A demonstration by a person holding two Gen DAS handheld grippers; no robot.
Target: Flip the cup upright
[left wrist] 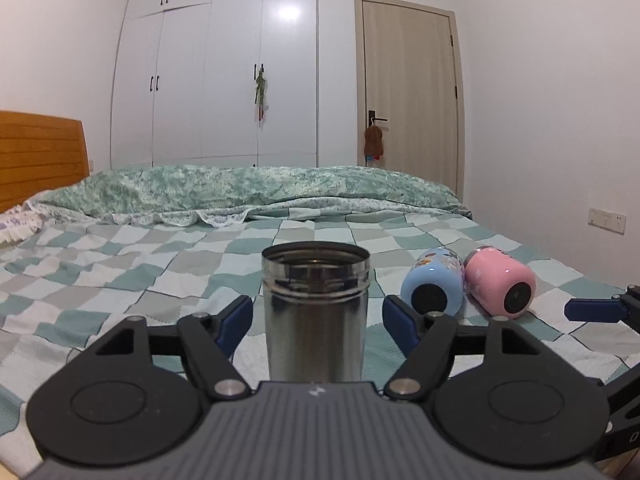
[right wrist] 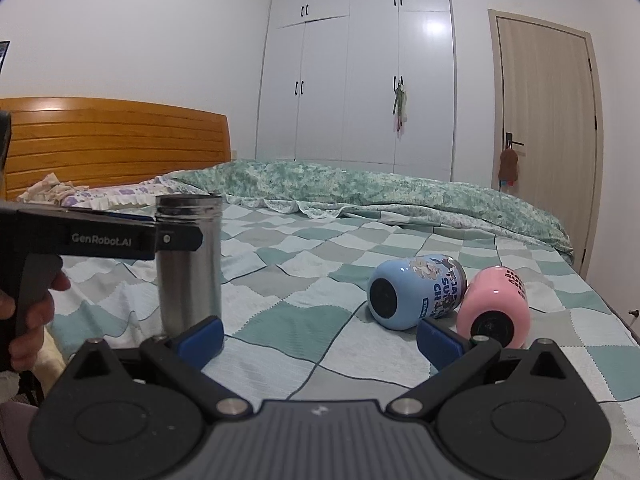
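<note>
Steel cup (left wrist: 315, 316) stands upright, mouth up, on the checked bedspread (left wrist: 120, 280), between the spread, non-touching fingers of the left gripper (left wrist: 316, 320). Right of it, a blue cup (right wrist: 416, 296) and pink cup (right wrist: 494, 306) lie touching. Right gripper (right wrist: 320, 338) is wide apart, holding nothing.

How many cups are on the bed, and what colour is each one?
Silver steel cup, standing upright: 1
Blue cup, lying on its side: 1
Pink cup, lying on its side: 1
Total: 3 cups on the checked bedspread.
</note>
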